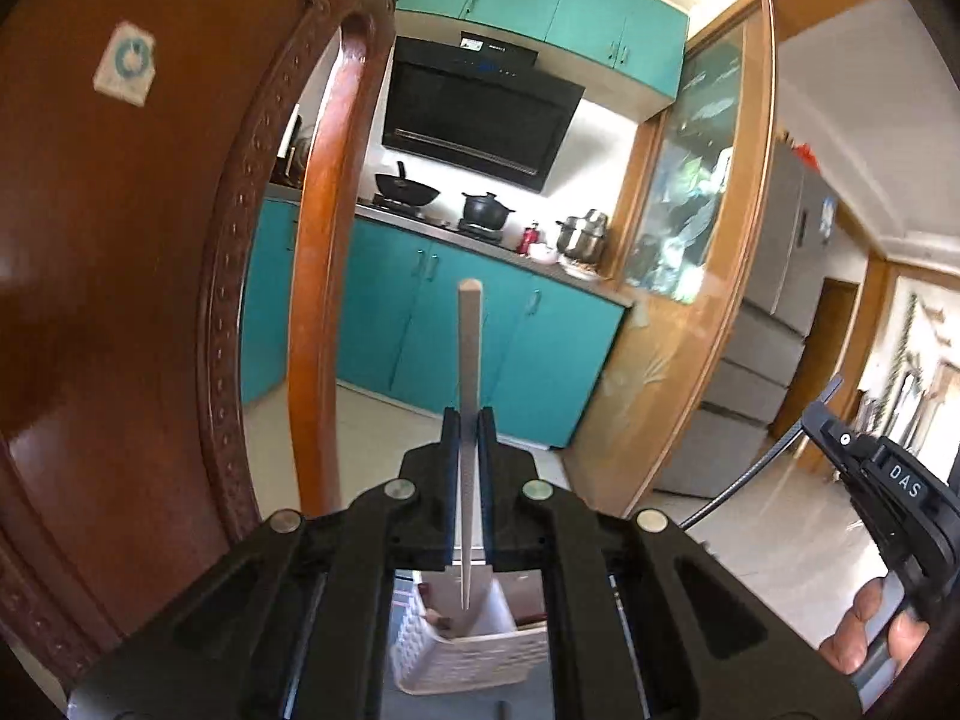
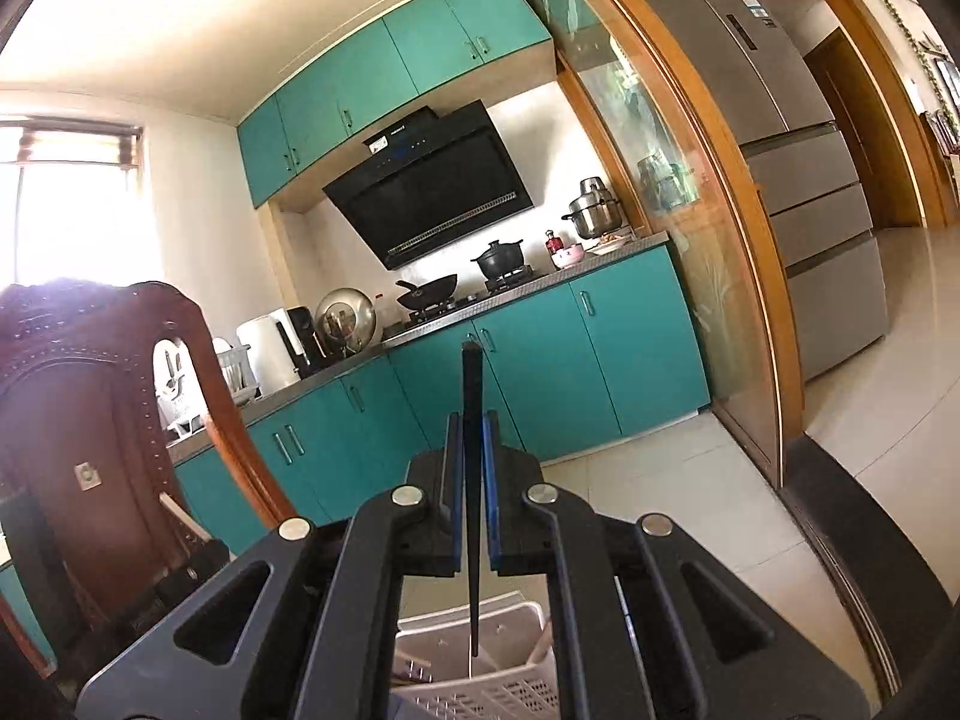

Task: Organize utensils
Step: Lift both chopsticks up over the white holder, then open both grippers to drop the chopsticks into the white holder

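Observation:
My left gripper (image 1: 468,420) is shut on a pale wooden chopstick (image 1: 468,354) that stands upright between the pads, its blunt end up and its thin tip hanging down over a white slotted basket (image 1: 480,660). My right gripper (image 2: 472,426) is shut on a black chopstick (image 2: 473,396), also upright, its tip hanging above a white slotted basket (image 2: 480,690). Utensils lie in the basket, mostly hidden by the gripper bodies. In the left wrist view the right gripper's body (image 1: 888,492) and a hand (image 1: 870,630) show at the right edge.
A carved dark wooden chair back (image 1: 150,300) rises close on the left; the same chair (image 2: 90,420) shows in the right wrist view. Beyond are teal cabinets (image 2: 540,360), a stove with pots, a black range hood (image 1: 480,114), a glass sliding door (image 2: 690,240) and a grey fridge (image 2: 810,180).

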A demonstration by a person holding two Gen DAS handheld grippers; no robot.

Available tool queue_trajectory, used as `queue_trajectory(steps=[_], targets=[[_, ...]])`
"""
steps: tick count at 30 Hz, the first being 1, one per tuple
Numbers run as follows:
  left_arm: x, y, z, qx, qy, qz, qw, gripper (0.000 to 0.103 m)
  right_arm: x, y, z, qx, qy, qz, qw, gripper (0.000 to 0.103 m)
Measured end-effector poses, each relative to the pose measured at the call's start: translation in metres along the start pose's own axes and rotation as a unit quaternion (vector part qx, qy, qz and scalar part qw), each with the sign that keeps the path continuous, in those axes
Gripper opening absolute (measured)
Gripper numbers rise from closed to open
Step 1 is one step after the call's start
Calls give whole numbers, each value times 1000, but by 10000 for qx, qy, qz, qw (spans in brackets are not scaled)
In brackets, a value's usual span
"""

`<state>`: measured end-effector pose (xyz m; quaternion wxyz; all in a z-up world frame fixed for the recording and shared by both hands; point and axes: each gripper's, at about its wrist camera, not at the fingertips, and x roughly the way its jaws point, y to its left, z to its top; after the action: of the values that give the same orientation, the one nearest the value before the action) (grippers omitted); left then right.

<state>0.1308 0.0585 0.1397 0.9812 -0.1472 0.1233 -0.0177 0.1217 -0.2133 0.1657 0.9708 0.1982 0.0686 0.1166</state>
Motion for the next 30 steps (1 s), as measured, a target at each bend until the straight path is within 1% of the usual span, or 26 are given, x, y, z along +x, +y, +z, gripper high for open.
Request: queue_trajectory(steps=[1, 3, 5, 8, 11, 13, 14, 15, 16, 17, 19, 21, 22, 23, 24, 25, 26, 27, 28, 29, 30], targets=[[2, 1, -2, 21, 40, 30, 10000, 7, 6, 0, -7, -79, 19, -33, 10000, 7], [19, 3, -10, 65, 252, 68, 9996, 7, 24, 1, -21, -221, 134, -84, 9996, 7], [31, 0, -20, 144, 430, 70, 9989, 7, 43, 6, -41, -433, 473, -98, 9979, 7], [42, -7, -33, 375, 640, 72, 9972, 7, 50, 11, -65, -615, 807, -110, 9948, 7], [47, -8, -41, 518, 727, 44, 9960, 7, 45, 13, -80, -768, 1004, -192, 9918, 7], [39, -8, -43, 504, 683, 4, 9964, 8, 39, 12, -85, -795, 1033, -248, 9912, 14], [32, -7, -43, 455, 624, -22, 9970, 13, 35, 12, -84, -790, 1037, -269, 9911, 27], [24, -6, -42, 405, 551, -56, 9976, 20, 28, 10, -83, -754, 1012, -255, 9917, 37], [18, -7, -41, 375, 495, -74, 9980, 22, 18, 8, -83, -709, 960, -224, 9926, 40], [4, -4, -41, 321, 368, -104, 9988, 26, 8, 6, -84, -701, 922, -204, 9931, 41], [-15, 1, -45, 190, 142, -53, 9997, 30, -9, 2, -89, -780, 869, -38, 9931, 41], [-31, 7, -56, 30, -14, 30, 10000, 31, -31, -4, -102, -988, 754, 207, 9920, 41], [-35, 10, -63, -5, -38, 118, 9999, 31, -38, -8, -112, -1118, 815, 237, 9901, 41], [-40, 16, -74, -34, -64, 343, 9994, 31, -40, -11, -124, -1209, 982, 225, 9875, 41], [-41, 22, -89, -60, -47, 611, 9981, 31, -35, -17, -141, -1216, 1375, 165, 9829, 41], [-41, 26, -98, -59, 45, 736, 9973, 31, -22, -24, -159, -1110, 1913, 32, 9752, 41], [-35, 33, -111, -86, 358, 907, 9952, 31, -4, -31, -177, -967, 2490, -159, 9635, 41], [-26, 40, -124, -198, 749, 980, 9922, 31, 11, -37, -190, -879, 2930, -307, 9516, 41], [-22, 45, -132, -311, 1023, 966, 9896, 31, 27, -40, -202, -813, 3313, -437, 9390, 41], [-16, 50, -140, -394, 1280, 967, 9863, 31, 41, -44, -215, -749, 3620, -585, 9273, 41], [-10, 52, -149, -398, 1561, 1017, 9817, 31, 52, -46, -224, -697, 3814, -716, 9190, 41]])
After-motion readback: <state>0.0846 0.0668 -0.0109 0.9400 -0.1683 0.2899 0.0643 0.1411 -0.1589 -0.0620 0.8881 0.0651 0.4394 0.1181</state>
